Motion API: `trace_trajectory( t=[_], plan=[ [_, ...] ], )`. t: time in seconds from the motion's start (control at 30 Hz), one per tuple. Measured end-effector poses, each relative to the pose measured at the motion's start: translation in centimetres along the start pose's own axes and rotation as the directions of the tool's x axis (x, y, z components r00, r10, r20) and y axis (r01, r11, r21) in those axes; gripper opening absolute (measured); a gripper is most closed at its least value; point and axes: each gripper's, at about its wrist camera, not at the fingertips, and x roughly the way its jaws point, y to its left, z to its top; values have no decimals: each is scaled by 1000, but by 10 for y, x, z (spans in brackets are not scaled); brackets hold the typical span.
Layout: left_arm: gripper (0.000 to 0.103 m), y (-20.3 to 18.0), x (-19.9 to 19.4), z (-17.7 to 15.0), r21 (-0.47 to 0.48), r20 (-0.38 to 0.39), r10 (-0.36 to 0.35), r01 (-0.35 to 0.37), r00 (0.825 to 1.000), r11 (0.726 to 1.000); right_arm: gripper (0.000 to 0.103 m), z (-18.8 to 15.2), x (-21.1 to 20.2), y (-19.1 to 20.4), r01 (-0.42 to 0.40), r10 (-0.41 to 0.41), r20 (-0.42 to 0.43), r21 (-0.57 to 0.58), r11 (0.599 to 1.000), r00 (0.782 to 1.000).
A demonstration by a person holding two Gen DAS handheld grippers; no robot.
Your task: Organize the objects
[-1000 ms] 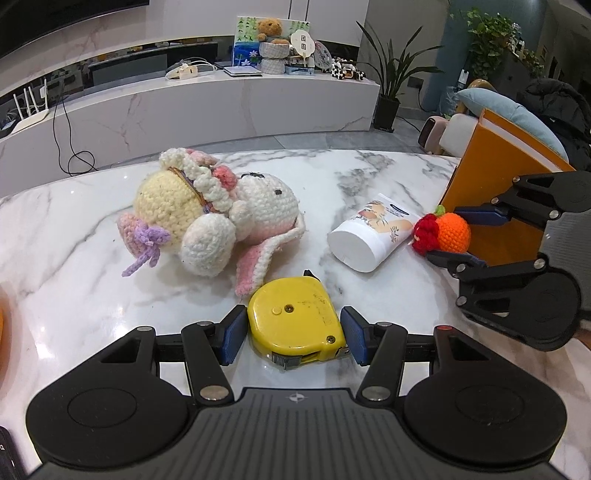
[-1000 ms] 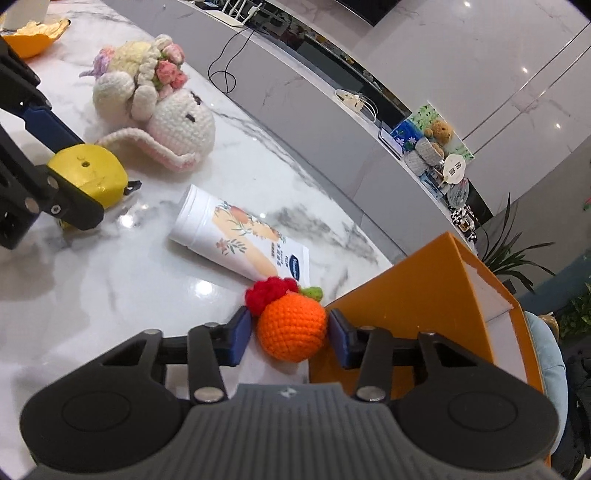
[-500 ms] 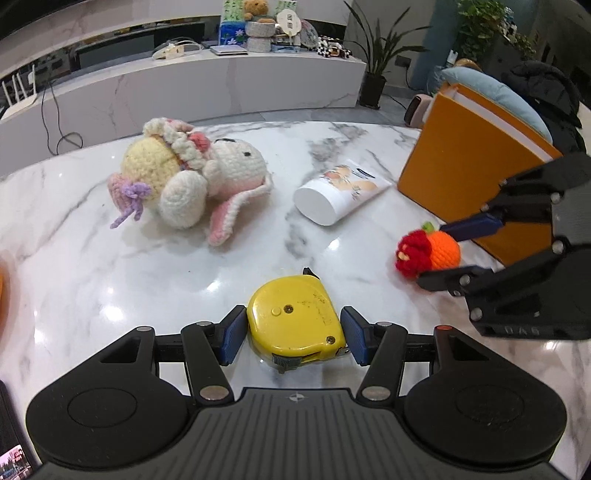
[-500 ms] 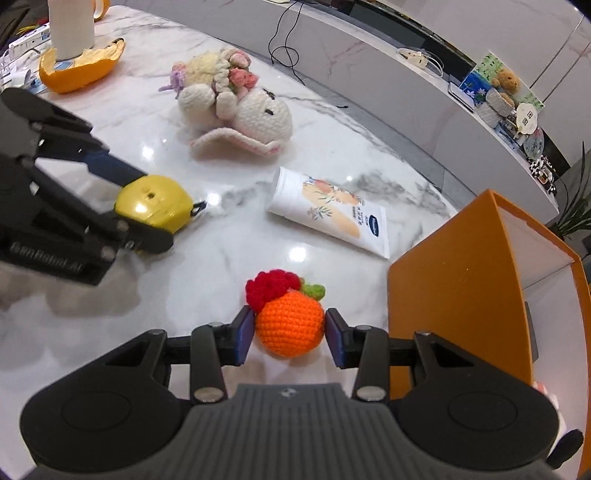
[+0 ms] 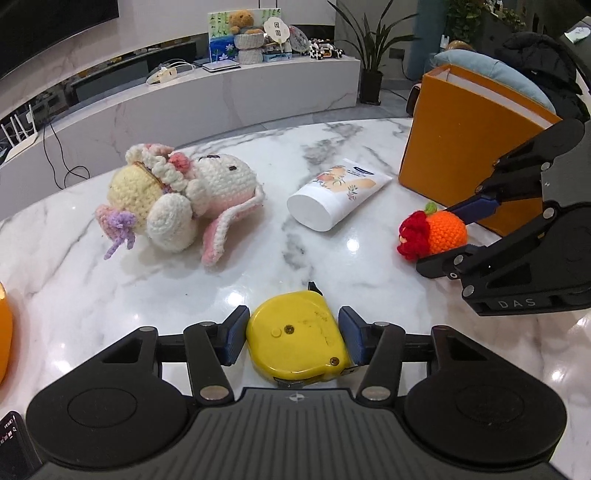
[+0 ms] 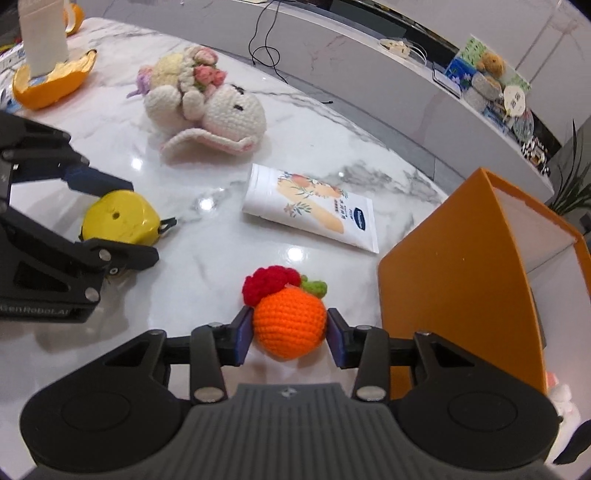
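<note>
My left gripper (image 5: 292,339) is shut on a yellow tape measure (image 5: 297,339), held above the marble table (image 5: 66,280); the tape measure also shows in the right wrist view (image 6: 118,221). My right gripper (image 6: 290,332) is shut on an orange crochet fruit (image 6: 290,325) with a red tuft and green leaf, lifted off the table; the fruit also shows in the left wrist view (image 5: 434,230). An open orange box (image 6: 461,295) stands just right of the fruit and appears in the left wrist view (image 5: 461,147).
A crochet bunny doll (image 5: 181,199) lies on its side at the table's middle left. A white cream tube (image 5: 338,194) lies between the doll and the box. Orange peel (image 6: 51,83) and a white cup (image 6: 42,35) sit at the far left.
Both grippers have risen and drawn back from the box, each still holding its object. The right gripper has closed tighter on the crochet fruit.
</note>
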Motion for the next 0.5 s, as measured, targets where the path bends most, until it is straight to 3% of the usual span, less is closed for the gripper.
trace_trajectory(
  t=[0.17, 0.5],
  plan=[
    [62, 3, -5, 4, -46, -2, -38, 38, 999, 998, 43, 1, -7, -3, -5, 5, 15, 17, 1000, 1000],
    [62, 5, -22, 19, -80, 55, -6, 10, 998, 997, 43, 14, -35, -22, 3, -14, 103, 98, 995, 995]
  ],
)
